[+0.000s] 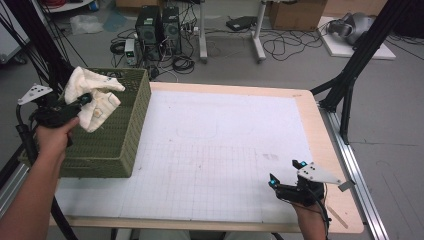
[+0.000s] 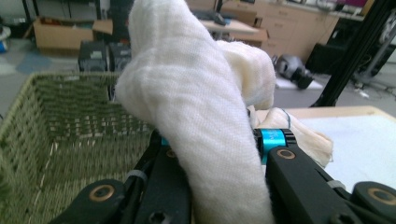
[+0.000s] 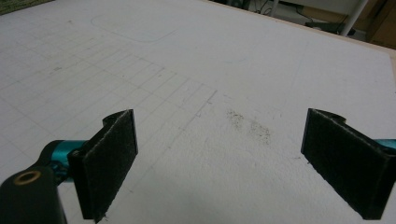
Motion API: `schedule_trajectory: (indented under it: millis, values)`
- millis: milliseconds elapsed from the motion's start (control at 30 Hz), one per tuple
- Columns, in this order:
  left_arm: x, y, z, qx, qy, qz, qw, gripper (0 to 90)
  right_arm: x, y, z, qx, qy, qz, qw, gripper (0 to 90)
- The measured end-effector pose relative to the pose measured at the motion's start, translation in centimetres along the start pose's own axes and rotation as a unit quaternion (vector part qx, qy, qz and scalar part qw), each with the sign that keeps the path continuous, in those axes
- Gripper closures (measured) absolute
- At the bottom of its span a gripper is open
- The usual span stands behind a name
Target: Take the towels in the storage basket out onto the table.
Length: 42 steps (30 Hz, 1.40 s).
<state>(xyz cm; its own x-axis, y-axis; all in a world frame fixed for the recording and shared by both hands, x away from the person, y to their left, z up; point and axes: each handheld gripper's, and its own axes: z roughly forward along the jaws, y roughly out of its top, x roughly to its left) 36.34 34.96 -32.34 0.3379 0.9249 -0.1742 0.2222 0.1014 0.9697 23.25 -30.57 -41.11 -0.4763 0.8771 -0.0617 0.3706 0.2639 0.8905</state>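
We have a wide table [image 1: 305, 107] covered by a white gridded mat [image 1: 225, 150], and on its left end a green woven basket [image 1: 122, 130] standing open. Over the basket's near rim our left gripper [image 1: 75, 107] is clamped on a cream cloth [image 1: 95, 97], which bunches above the jaws and droops to either side; in the left gripper view the cloth [image 2: 196, 116] is draped thickly between the black jaws, above the basket [image 2: 60, 126] interior. We judge the cloth to be light, soft and limp, so it will sag and spill wherever it is unsupported; a pinch through a gathered fold holds better than a thin edge. Our right gripper [image 1: 286, 176] rests near the table's front right edge with its jaws spread wide, holding nothing.
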Motion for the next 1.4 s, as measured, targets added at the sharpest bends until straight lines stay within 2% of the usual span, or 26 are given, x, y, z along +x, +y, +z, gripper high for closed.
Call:
schedule_trajectory:
  millis: [133, 267, 467, 667, 933, 1100, 1200, 1233, 1400]
  values:
    - [-0.8, 0.6, -1.0, -0.031, -0.015, -0.002, 0.9994, 79.8, 0.1, 0.0, 0.0, 0.001, 0.001, -0.001, 1.0000, 10.0]
    - [-1.4, 0.9, -1.6, -0.050, -0.026, 0.000, 0.9984, 79.7, 0.2, 0.1, 0.1, 0.000, 0.001, -0.002, 1.0000, 10.0]
    - [-2.9, 1.8, -2.5, -0.069, -0.058, 0.012, 0.9958, 79.7, 0.3, 0.2, 0.0, -0.002, 0.002, -0.002, 1.0000, 10.0]
    - [-5.1, 2.1, -2.7, -0.081, -0.095, 0.020, 0.9920, 79.6, 0.3, 0.2, 0.1, -0.001, 0.003, -0.004, 1.0000, 10.0]
    - [-8.5, 2.3, -2.0, -0.085, -0.149, 0.037, 0.9845, 79.6, 0.4, 0.2, 0.2, -0.002, 0.004, -0.004, 1.0000, 10.0]
    - [-11.2, 2.1, -1.2, -0.079, -0.188, 0.053, 0.9776, 79.6, 0.4, 0.2, 0.2, -0.002, 0.005, -0.003, 1.0000, 10.0]
    - [-13.3, 1.7, -0.2, -0.073, -0.214, 0.055, 0.9726, 79.6, 0.4, 0.2, 0.3, -0.002, 0.006, -0.005, 1.0000, 10.0]
    - [-13.3, 1.7, -0.2, -0.073, -0.214, 0.055, 0.9726, 79.6, 0.4, 0.3, 0.3, -0.001, 0.006, -0.005, 1.0000, 10.0]
    - [-15.6, 0.8, 1.2, -0.063, -0.242, 0.056, 0.9666, 79.5, 0.4, 0.2, 0.3, -0.002, 0.007, -0.005, 1.0000, 10.0]
